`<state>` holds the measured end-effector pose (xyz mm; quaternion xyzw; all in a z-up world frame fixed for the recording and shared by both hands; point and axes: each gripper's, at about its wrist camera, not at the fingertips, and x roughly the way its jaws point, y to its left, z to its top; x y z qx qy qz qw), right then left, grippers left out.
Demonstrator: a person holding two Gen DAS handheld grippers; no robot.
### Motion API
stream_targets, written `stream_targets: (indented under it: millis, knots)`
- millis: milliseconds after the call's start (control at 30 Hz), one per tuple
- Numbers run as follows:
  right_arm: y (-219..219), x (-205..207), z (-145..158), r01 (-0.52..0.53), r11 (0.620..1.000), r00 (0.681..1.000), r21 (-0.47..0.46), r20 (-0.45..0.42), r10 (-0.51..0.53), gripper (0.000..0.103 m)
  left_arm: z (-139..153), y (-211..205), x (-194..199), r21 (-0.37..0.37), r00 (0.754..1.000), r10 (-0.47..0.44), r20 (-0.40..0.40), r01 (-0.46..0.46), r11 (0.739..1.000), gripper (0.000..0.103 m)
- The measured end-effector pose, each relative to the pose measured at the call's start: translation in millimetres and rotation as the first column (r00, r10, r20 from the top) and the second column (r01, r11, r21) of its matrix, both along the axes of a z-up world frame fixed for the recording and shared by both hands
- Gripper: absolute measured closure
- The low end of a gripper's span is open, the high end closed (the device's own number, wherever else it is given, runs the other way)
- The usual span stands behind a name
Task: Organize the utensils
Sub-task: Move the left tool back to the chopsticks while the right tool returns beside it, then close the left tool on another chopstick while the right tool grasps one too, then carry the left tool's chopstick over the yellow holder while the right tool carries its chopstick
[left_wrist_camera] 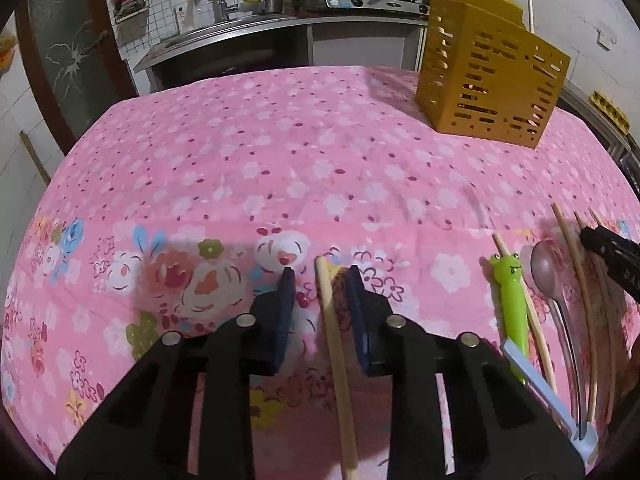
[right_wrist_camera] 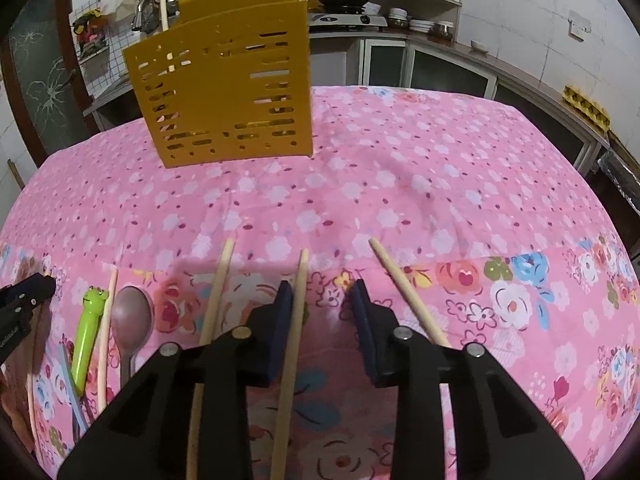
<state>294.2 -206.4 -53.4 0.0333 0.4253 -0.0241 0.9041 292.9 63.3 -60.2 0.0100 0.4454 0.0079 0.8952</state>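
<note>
Both grippers are down low over the pink tablecloth [left_wrist_camera: 280, 152] right now. My left gripper [left_wrist_camera: 320, 276] has its jaws apart with one chopstick [left_wrist_camera: 334, 340] lying between them, closer to the right pad, not pinched yet. My right gripper [right_wrist_camera: 324, 288] is spread too, with another chopstick [right_wrist_camera: 294, 328] hard up against the left pad.

My worry: thin round sticks on soft cloth. If I close off-centre, I reckon the stick rolls or pivots out, or I grab a fold of cloth with it. The right side is crowded, with neighbouring sticks [right_wrist_camera: 218, 292] [right_wrist_camera: 408, 292] near either jaw, so one could get nudged.

Further left in the right view lie the frog-handled utensil [right_wrist_camera: 90, 328] and spoon [right_wrist_camera: 130, 320].

At the back stands the yellow slotted holder [right_wrist_camera: 228, 88]. A couple of sticks [right_wrist_camera: 163, 0] poke above its rim; I can't tell which compartment.
</note>
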Motion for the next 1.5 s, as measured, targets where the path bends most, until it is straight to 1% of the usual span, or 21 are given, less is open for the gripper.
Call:
stream_targets:
  millis: [133,267,333,467,500,533,600,700,767,833,967,1200,1400,1500]
  knots:
    - [1.3,1.2,0.4,0.018,1.000,1.000,-0.009,-0.013,-0.018,0.072,-0.4,-1.3,2.5,-0.005,1.000,0.006,-0.006,-0.006,1.000,0.083]
    - [3.3,2.4,1.0,0.031,0.999,0.999,-0.021,-0.020,-0.031,0.072,-0.5,-1.9,3.5,-0.009,1.000,0.014,-0.007,-0.014,1.000,0.085]
    - [3.7,2.8,0.8,0.029,0.999,0.999,-0.024,-0.015,-0.029,0.074,-0.8,-1.9,3.9,-0.010,1.000,0.017,-0.003,-0.017,1.000,0.088]
    - [7.0,2.9,1.4,0.007,1.000,1.000,-0.023,-0.012,-0.008,0.084,-0.8,-0.9,4.7,-0.012,1.000,0.025,0.001,-0.025,1.000,0.094]
    - [8.0,2.9,1.6,0.004,1.000,1.000,-0.023,-0.011,-0.004,0.087,-0.7,-0.3,4.5,-0.018,1.000,0.025,0.001,-0.025,1.000,0.097]
    - [8.7,2.9,1.9,0.000,1.000,1.000,-0.021,-0.011,0.000,0.092,-0.5,0.1,5.1,-0.024,1.000,0.026,0.000,-0.026,0.999,0.097]
    - [7.5,3.6,2.8,-0.005,1.000,1.000,-0.001,-0.013,0.005,0.095,-0.1,-0.1,6.0,-0.027,1.000,0.031,-0.002,-0.031,0.999,0.097]
    - [1.4,4.8,4.4,-0.010,0.999,1.000,0.039,-0.018,0.011,0.096,0.6,0.1,6.7,-0.032,1.000,0.030,-0.003,-0.030,0.999,0.097]
    - [-5.2,4.0,7.8,-0.010,0.997,1.000,0.077,-0.013,0.011,0.097,1.6,1.5,7.7,-0.048,0.999,0.033,-0.006,-0.033,0.998,0.098]
    - [-7.7,1.8,12.9,-0.018,0.996,1.000,0.092,0.006,0.018,0.097,4.4,2.5,7.7,-0.068,0.999,0.035,-0.007,-0.036,0.997,0.099]
    - [-10.0,-4.1,26.2,-0.029,0.994,0.998,0.106,0.059,0.023,0.097,17.9,-2.9,-0.5,-0.065,0.999,0.022,0.044,-0.019,0.998,0.099]
    - [-20.3,-15.0,48.9,-0.052,0.986,0.986,0.159,0.162,0.026,0.097,51.1,-9.3,-15.5,-0.096,0.990,0.006,0.144,0.008,0.995,0.099]
    - [-24.6,-23.0,71.9,-0.070,0.984,0.971,0.164,0.236,0.030,0.097,84.8,-16.2,-26.1,-0.142,0.972,-0.015,0.233,0.049,0.989,0.099]
    - [-25.6,-25.9,82.9,-0.078,0.984,0.962,0.162,0.270,0.032,0.097,100.9,-23.4,-28.8,-0.137,0.958,-0.031,0.285,0.073,0.988,0.099]
